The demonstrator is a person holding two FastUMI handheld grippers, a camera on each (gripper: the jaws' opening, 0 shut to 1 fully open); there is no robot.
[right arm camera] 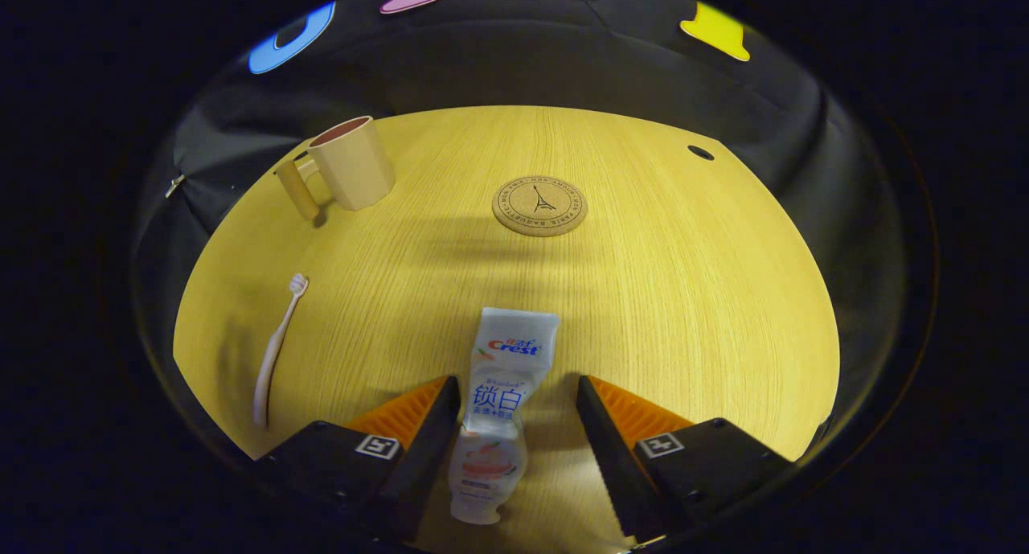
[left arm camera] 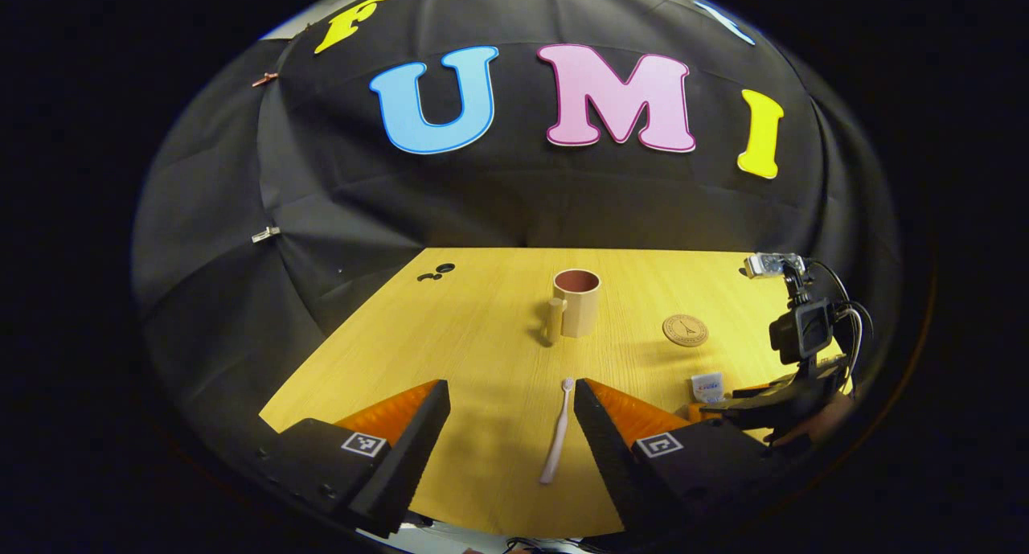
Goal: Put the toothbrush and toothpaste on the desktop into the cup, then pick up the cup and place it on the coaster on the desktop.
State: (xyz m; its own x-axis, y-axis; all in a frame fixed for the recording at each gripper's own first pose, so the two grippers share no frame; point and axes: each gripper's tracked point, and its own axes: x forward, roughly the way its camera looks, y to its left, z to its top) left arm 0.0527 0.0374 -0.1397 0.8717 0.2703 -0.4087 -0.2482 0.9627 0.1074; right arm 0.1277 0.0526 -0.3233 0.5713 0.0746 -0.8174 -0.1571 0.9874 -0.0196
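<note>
In the left gripper view the left hand-held gripper (left arm camera: 508, 421) hangs low over the near edge of the wooden tabletop (left arm camera: 482, 321) with its fingers spread wide apart and nothing between them pressed; the toothbrush (left arm camera: 558, 433) lies flat on the wood in the gap, close to the right-side finger, its bristle head pointing toward the far side. Beyond it, near the middle of the tabletop, the cup (left arm camera: 575, 301) stands upright with its handle turned to the near left, and the round cork coaster (left arm camera: 685, 330) lies to the right of the cup, apart from it. At the right edge of this view the right hand-held gripper (left arm camera: 727, 405) sits low by the toothpaste (left arm camera: 707, 387). In the right gripper view its fingers are apart, straddling the toothpaste tube, which lies flat with its crimped end pointing away and its cap end nearest; the tube lies close against the left-side finger, though contact cannot be told, with a clear gap to the other.
</note>
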